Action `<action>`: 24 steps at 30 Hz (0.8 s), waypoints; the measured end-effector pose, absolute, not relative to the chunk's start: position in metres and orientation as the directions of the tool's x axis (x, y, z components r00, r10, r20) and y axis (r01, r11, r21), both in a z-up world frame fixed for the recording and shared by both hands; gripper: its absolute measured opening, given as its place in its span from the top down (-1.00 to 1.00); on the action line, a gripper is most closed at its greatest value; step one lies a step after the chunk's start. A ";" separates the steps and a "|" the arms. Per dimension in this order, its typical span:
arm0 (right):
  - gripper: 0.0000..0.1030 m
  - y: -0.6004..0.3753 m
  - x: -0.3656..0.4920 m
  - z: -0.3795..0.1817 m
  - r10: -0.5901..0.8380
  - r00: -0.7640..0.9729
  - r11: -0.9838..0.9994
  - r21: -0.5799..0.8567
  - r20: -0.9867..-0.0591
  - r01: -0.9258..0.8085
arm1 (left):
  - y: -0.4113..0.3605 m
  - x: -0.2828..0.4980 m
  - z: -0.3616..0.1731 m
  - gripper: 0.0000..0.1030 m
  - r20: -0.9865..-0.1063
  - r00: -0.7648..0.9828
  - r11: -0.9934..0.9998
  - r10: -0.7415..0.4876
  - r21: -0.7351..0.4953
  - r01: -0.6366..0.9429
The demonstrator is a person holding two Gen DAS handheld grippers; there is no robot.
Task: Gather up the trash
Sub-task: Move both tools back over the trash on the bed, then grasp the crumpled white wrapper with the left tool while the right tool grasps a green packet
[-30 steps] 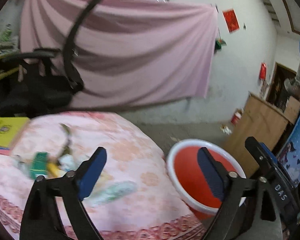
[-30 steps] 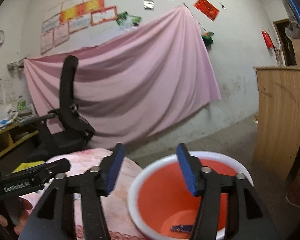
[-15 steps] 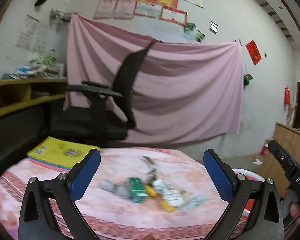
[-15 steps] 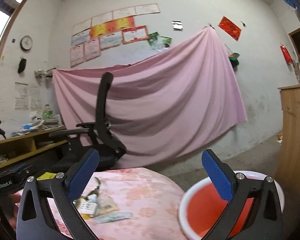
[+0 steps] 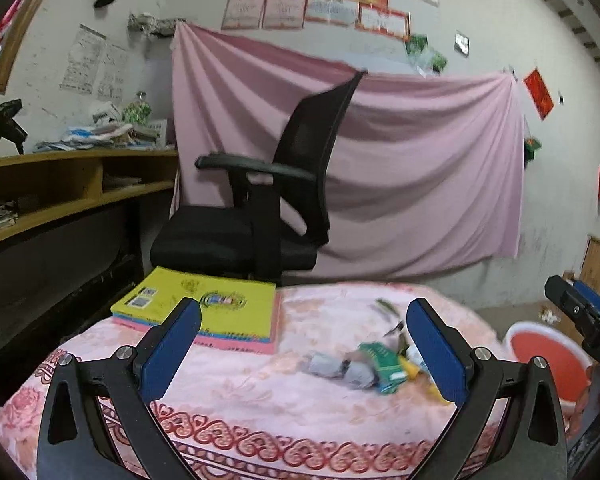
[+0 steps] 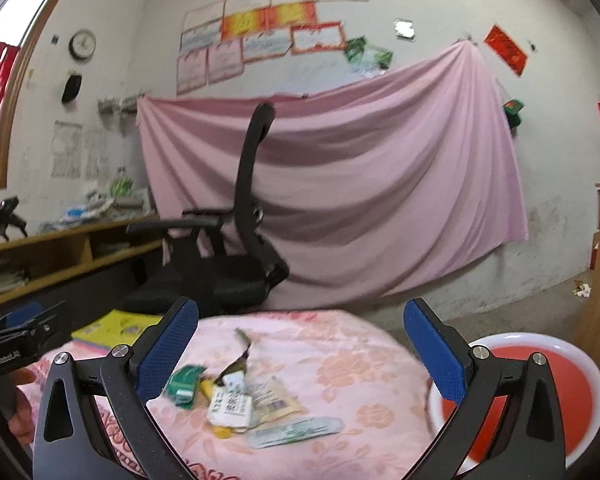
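Two hand-held grippers, left (image 5: 304, 350) and right (image 6: 300, 350), hang spread and empty over the bench (image 6: 340, 344). Low right sits the red bin (image 6: 540, 400); mid-frame lies the trash (image 6: 240, 400), uncollected. Reaching is the step, I'd say; next, one gripper lowers onto a wrapper (image 6: 296, 432) and pinches.

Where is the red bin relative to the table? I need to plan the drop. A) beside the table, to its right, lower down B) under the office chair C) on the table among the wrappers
A: the red bin sits beside the table's right edge, lower down.
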State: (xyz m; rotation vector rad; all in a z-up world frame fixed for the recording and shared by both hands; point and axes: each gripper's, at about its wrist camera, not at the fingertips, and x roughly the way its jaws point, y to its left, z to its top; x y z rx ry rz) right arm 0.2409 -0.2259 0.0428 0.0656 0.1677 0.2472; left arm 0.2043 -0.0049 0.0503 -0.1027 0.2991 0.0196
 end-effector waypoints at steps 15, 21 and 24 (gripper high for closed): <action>-0.57 -0.202 0.279 0.009 0.319 0.812 0.947 0.125 -0.488 -0.297 | 0.002 0.278 0.000 -0.30 -0.623 0.749 0.958 -0.226 -0.281 0.056; -0.39 -0.193 0.289 -0.003 0.359 0.736 0.930 0.156 -0.574 -0.333 | 0.001 0.297 -0.009 -0.08 -0.656 0.689 0.921 -0.307 -0.388 0.040; -0.38 -0.188 0.291 -0.006 0.365 0.713 0.926 0.154 -0.599 -0.345 | -0.001 0.303 -0.012 0.18 -0.667 0.670 0.910 -0.326 -0.413 0.031</action>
